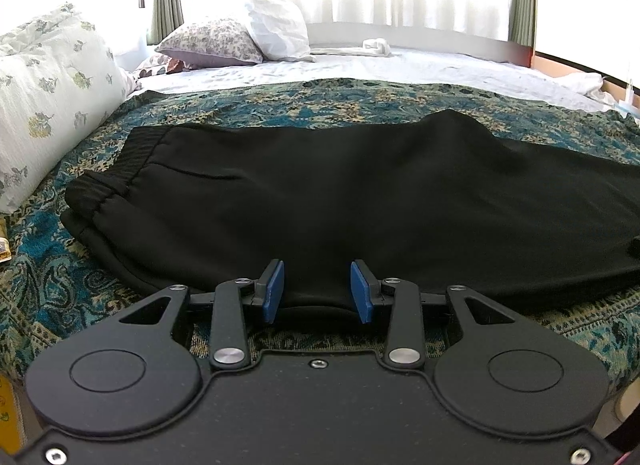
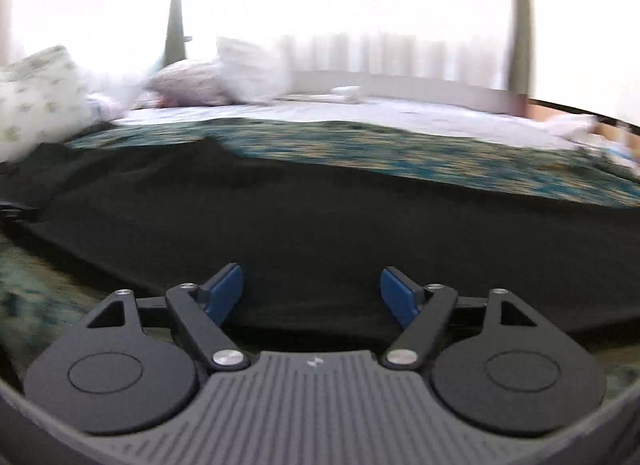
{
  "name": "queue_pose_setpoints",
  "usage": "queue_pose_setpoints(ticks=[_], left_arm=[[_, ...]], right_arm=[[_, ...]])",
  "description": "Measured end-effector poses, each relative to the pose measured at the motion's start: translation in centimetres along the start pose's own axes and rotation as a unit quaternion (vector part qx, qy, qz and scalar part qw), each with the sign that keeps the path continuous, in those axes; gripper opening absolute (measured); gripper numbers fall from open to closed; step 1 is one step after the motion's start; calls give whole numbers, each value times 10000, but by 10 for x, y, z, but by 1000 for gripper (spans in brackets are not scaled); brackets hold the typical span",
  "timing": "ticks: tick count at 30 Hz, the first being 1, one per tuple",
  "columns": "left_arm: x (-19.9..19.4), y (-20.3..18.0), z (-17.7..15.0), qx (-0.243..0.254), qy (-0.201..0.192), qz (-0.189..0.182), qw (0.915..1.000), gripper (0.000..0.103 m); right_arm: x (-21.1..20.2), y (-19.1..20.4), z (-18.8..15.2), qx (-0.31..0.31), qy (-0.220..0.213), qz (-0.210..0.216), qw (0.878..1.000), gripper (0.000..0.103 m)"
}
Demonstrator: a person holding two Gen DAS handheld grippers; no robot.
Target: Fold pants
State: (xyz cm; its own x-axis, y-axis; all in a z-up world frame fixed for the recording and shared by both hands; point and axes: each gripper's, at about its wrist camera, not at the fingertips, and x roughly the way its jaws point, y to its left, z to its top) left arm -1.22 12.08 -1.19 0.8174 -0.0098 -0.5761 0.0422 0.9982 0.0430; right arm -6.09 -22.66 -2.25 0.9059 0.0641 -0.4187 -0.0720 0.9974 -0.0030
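Black pants [image 1: 340, 201] lie flat on the patterned teal bedspread [image 1: 60, 289], folded lengthwise, with the elastic waistband [image 1: 116, 169] at the left. My left gripper [image 1: 318, 291] is open, its blue pads on either side of the pants' near edge below the waist part. In the right wrist view the pants [image 2: 320, 233] stretch across the frame. My right gripper [image 2: 312, 293] is open wide at the near edge of the leg part. The right view is blurred.
A floral pillow [image 1: 44, 93] lies at the left of the bed. More pillows [image 1: 240, 37] and a white rolled cloth [image 1: 376, 45] lie on the white sheet [image 1: 440, 65] behind. Bright curtained windows stand at the back.
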Motion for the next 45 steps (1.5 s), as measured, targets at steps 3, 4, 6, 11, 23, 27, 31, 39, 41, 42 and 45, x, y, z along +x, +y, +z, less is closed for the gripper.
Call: queue_pose_setpoints(ticks=[3,4,6,11,23,27,31,39,41,42,45], left_arm=[[1,1,2,-7,36,-14,10000,36],[1,1,2,-25,47,-24,10000,36],[2,2,4,-52,79,-35,9999,36],[5,0,9,-61,172,34,9998,36],[8,-7,16,-64,325,171,9993,37],[9,-9,17,-71,356,212,9991,37],[10,-9,18,-72,379,229,9990,38],[12,-10,21,-61,448,267,9986,38],[13,-10,22,-54,460,282,9985,39],[13,-11,22,-49,467,294,9985,39],[15,-12,22,-35,468,309,9984,39]], right_arm=[[-8,-37,-5,251,-49,-520,9983,84],[-11,-52,-6,389,-53,-717,9967,84],[-18,-80,-10,703,-84,-1050,9919,84],[-36,-149,-16,1529,-261,-1771,9719,84],[-74,-228,-37,3448,-1612,-3075,8721,83],[-84,-246,-50,3907,-1603,-3215,8476,83],[-87,-252,-54,3917,-1602,-3226,8467,70],[-83,-257,-45,3886,-1392,-3165,8540,56],[-80,-261,-40,3870,-1197,-3196,8566,57],[-79,-266,-38,3964,-1130,-3204,8529,63],[-75,-285,-39,4212,-1099,-3145,8436,60]])
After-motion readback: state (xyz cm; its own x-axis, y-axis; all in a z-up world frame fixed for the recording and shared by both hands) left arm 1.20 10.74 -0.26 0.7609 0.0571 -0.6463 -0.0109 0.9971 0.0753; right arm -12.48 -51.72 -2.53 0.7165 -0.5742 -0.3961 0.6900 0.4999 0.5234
